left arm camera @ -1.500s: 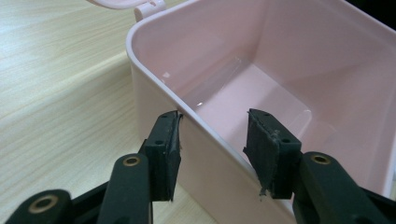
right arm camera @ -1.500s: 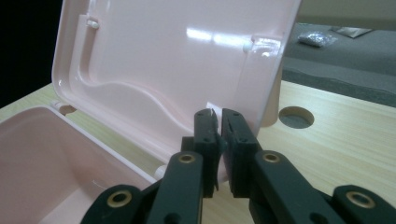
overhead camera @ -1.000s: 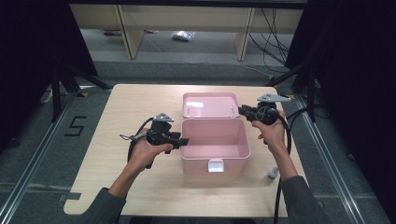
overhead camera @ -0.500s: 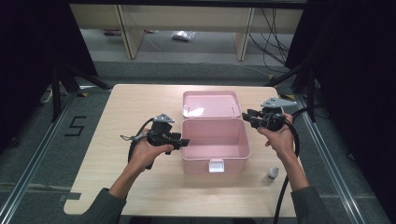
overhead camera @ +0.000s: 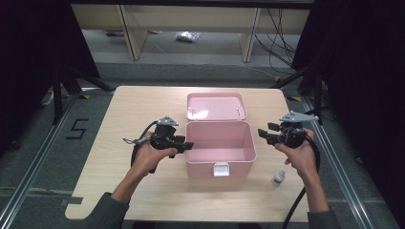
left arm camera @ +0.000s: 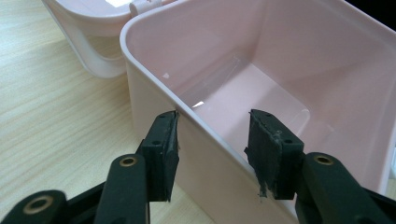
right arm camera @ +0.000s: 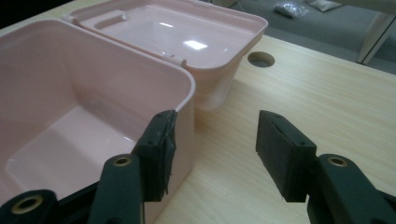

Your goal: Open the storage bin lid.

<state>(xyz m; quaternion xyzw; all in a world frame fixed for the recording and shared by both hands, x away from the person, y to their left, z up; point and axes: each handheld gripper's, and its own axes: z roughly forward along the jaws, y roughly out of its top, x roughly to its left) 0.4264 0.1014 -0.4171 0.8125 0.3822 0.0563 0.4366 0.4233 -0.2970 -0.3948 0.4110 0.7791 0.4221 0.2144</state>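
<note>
An open pink box stands mid-table, its lid flipped back flat behind it. The box is empty inside. My left gripper is at the box's left wall. In the left gripper view its jaws straddle the rim, one outside and one inside, with a gap left and no squeeze. My right gripper hovers just right of the box and apart from it. Its jaws have just been opening and nothing is between them. The box's corner lies beside its left jaw.
A small bottle stands on the wooden table near the front right, by my right forearm. A round cable hole sits in the tabletop beyond the lid. Shelf legs and cables stand on the floor beyond the table's far edge.
My right gripper has drawn away from the box's back right corner, to the right and toward me, and its jaws have spread. The left gripper has stayed at the left wall.
</note>
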